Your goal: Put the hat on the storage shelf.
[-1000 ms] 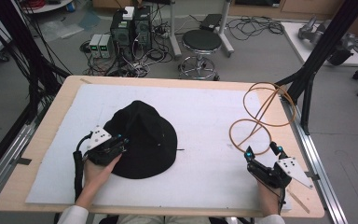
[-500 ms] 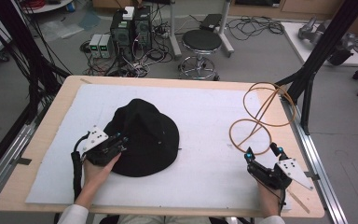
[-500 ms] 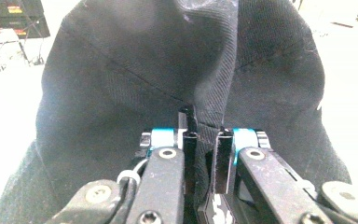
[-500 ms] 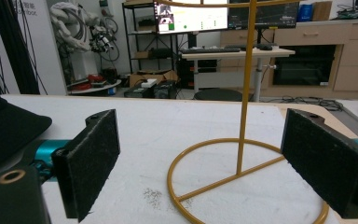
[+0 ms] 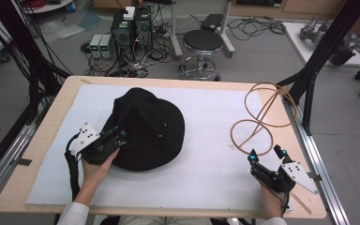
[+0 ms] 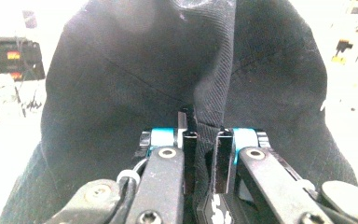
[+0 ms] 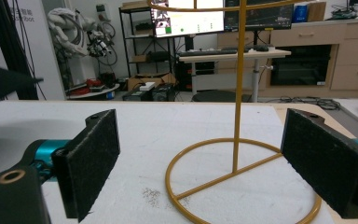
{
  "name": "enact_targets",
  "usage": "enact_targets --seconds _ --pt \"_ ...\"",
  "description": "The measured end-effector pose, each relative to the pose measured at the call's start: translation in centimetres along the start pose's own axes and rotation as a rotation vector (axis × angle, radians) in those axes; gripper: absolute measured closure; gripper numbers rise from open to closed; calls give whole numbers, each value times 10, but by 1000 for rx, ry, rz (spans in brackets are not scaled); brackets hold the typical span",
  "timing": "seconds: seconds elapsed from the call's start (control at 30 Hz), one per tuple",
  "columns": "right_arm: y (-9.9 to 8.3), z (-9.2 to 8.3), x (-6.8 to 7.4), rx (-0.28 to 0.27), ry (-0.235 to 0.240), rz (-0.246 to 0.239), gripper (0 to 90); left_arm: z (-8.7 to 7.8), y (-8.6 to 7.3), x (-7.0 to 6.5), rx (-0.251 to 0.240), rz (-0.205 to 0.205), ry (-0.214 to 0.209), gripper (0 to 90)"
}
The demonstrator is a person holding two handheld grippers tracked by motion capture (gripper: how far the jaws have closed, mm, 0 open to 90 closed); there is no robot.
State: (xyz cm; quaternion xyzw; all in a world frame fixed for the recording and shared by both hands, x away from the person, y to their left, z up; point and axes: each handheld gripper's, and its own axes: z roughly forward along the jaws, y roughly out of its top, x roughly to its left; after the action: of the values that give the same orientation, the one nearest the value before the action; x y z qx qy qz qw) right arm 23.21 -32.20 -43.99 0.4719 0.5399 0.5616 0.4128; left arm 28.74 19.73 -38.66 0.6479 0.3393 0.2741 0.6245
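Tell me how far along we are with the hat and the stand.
Done: the left gripper is shut on the black hat's brim. In hand: the hat's left edge is raised off the white mat. Left: moving the hat to the gold wire stand; the right gripper waits open near its base.

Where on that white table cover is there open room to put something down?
The widest bare patch of the white sheet lies between the black fabric hat and the yellow wire stand. A strip along the near edge, between the left gripper and the right gripper, is free too. It is crowded at the hat's left rim, where the left gripper pinches the fabric.
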Motion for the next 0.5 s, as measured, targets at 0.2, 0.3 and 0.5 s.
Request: enact_targets --seconds 0.2,0.3,0.5 --pt "0 2 2 0 7 -1 109 7 16 2 -100 -21 -26 863" --pt "0 2 3 -2 5 -2 109 10 23 0 -146 -27 -36 863" --pt "0 2 3 -1 -1 -1 109 23 40 -5 -205 -43 -47 863"
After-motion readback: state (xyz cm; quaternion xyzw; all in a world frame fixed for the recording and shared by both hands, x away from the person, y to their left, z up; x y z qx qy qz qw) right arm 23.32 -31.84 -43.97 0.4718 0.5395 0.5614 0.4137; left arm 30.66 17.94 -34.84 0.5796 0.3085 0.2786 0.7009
